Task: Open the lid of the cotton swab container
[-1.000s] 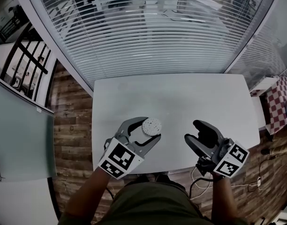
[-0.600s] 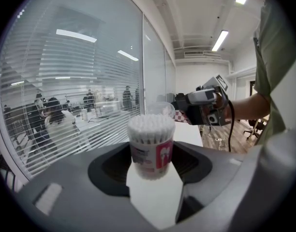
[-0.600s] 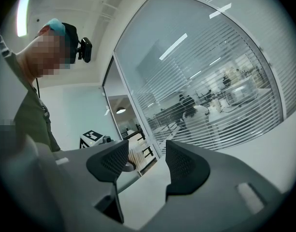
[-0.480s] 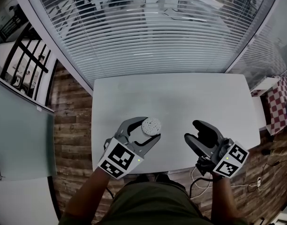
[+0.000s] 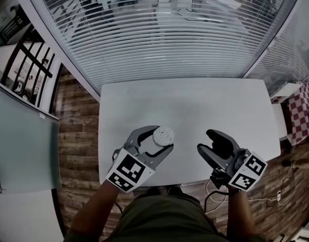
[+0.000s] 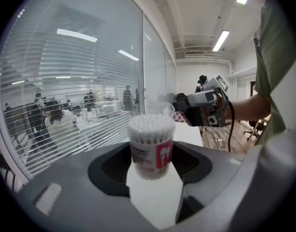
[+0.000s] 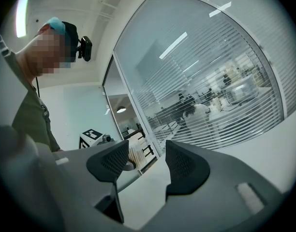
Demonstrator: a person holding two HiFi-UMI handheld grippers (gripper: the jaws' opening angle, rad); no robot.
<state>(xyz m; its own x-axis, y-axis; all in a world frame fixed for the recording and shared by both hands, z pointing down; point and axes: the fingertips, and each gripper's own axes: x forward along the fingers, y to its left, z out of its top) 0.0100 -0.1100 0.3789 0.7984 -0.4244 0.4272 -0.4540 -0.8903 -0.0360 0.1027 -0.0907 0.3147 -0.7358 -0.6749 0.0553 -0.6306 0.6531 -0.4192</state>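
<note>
The cotton swab container (image 5: 163,133) stands on the white table (image 5: 185,105) with no lid on it, so the white swab tips show. My left gripper (image 5: 163,138) is shut on its sides; in the left gripper view the container (image 6: 150,146) fills the gap between the jaws. A clear lid (image 6: 160,108) shows behind it, beside the tips of my right gripper (image 6: 201,111); I cannot tell whether it rests on the table. The right gripper (image 5: 204,141) hovers open to the right. Its jaws have just closed a little, and its own view (image 7: 147,166) shows nothing between them.
A glass wall with slatted blinds (image 5: 159,39) runs along the table's far edge. Wooden floor (image 5: 76,135) lies to the left, beside a white cabinet (image 5: 18,150). Cables (image 5: 268,198) trail on the floor at the right, below a red checked cloth (image 5: 301,115).
</note>
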